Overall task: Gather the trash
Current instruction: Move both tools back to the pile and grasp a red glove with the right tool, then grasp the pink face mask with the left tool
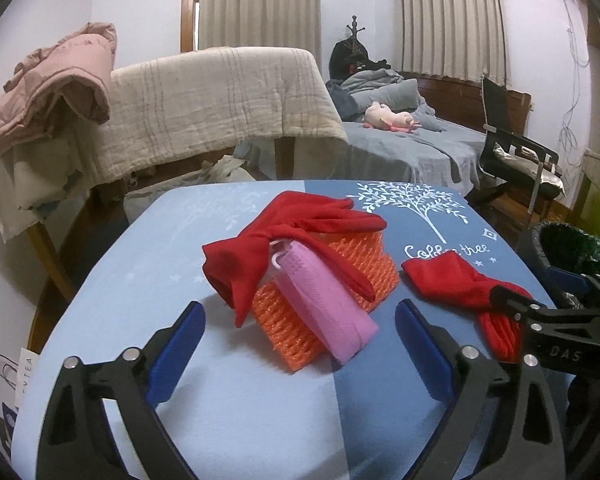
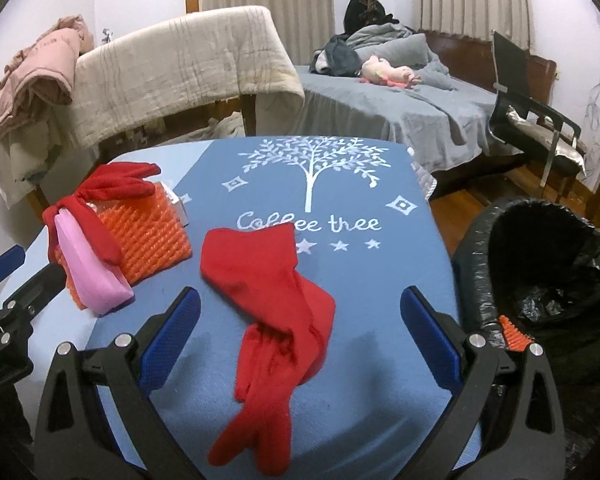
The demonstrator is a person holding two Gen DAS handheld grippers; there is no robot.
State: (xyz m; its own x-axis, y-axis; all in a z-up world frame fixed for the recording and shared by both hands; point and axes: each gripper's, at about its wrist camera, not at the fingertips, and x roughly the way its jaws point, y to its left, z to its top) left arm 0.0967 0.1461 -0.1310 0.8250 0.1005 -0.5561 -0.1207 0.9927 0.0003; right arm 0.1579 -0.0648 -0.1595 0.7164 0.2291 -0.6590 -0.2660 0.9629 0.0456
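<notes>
Gloves are what matter now: the loose red glove (image 2: 278, 320) lies flat on the table (image 2: 380, 360) straight ahead of the right claw (image 2: 300, 344), between its spread, empty fingers, its long axis running away from the claw with the fingers end nearest. The bin (image 2: 548, 264) stands just right of that claw, off the table edge. The left claw (image 1: 300, 340), also released and holding nothing, faces the orange mesh pile (image 1: 324, 280) with the other red glove (image 1: 292, 236) and pink pouch (image 1: 324, 304) on it. I judge the right claw nearer.
</notes>
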